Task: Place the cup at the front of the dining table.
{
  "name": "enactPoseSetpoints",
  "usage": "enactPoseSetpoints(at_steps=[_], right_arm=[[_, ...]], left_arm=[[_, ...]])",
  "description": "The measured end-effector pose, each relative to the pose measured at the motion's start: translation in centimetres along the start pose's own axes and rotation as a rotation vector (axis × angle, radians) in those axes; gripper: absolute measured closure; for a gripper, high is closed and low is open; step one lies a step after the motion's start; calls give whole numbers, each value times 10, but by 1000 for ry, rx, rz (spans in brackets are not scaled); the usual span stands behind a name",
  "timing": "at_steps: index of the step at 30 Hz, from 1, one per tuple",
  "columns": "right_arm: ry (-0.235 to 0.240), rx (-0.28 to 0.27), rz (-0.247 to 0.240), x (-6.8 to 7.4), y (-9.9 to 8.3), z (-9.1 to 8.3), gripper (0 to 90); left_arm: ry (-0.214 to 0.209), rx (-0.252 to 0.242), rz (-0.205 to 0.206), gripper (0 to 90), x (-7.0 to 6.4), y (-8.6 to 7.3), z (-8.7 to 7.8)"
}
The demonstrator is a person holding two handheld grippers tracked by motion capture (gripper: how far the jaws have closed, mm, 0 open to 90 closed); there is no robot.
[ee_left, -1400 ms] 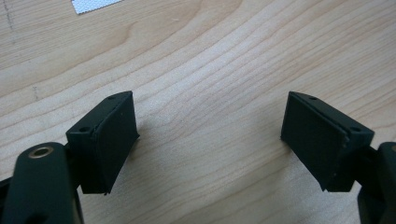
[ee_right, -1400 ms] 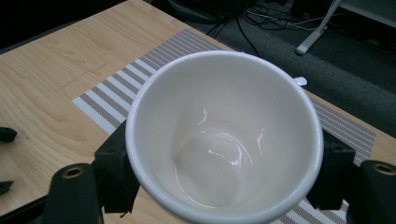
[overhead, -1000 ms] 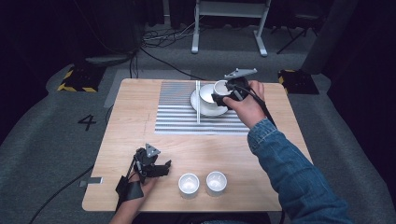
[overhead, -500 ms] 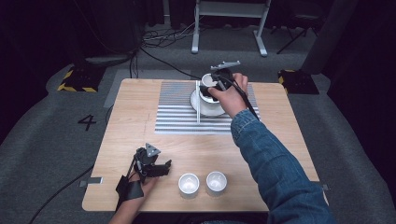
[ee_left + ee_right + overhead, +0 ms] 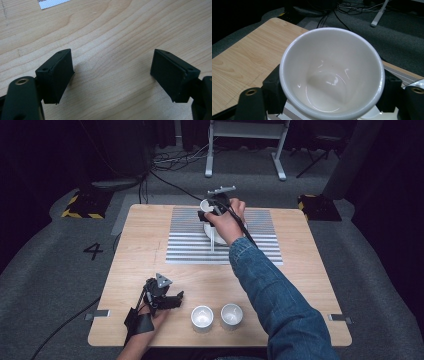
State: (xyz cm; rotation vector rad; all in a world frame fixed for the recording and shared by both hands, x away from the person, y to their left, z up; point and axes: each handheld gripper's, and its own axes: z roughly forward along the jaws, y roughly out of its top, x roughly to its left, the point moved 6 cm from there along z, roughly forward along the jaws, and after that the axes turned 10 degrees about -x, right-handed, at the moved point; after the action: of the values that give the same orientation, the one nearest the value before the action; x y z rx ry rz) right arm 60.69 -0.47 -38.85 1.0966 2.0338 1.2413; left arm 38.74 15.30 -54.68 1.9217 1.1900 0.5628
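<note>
My right gripper (image 5: 212, 209) is shut on a white cup (image 5: 205, 205), held in the air over the far part of the striped mat (image 5: 190, 245). In the right gripper view the empty cup (image 5: 332, 72) tilts its mouth toward the camera, and the black jaws press on its two sides. A white plate (image 5: 209, 227) lies on the mat just under the hand, mostly hidden. My left gripper (image 5: 172, 300) rests on the wood near the front left. Its jaws stand wide apart, with nothing between them in the left gripper view, where the left gripper (image 5: 112, 75) is over bare wood.
Two small white bowls (image 5: 202, 316) (image 5: 231, 314) stand side by side at the table's front edge, right of the left gripper. The wooden table (image 5: 310, 270) has bare wood on its right side. A metal stand (image 5: 245, 150) and cables lie on the floor beyond.
The right gripper has carried the cup to the left and farther back, off the plate's middle toward its far left side. The left gripper has stayed still.
</note>
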Motion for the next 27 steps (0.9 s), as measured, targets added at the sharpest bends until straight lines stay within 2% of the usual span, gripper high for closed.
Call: enactPoseSetpoints(at_steps=[11,15,27], right_arm=[[-5,29,17,13,-18,30,274],[16,55,18,23,-29,43,274],[27,100,10,38,-56,62,273]], left_arm=[[0,0,0,187,0,0,0],[-1,1,3,187,0,0,0],[-1,2,4,187,0,0,0]])
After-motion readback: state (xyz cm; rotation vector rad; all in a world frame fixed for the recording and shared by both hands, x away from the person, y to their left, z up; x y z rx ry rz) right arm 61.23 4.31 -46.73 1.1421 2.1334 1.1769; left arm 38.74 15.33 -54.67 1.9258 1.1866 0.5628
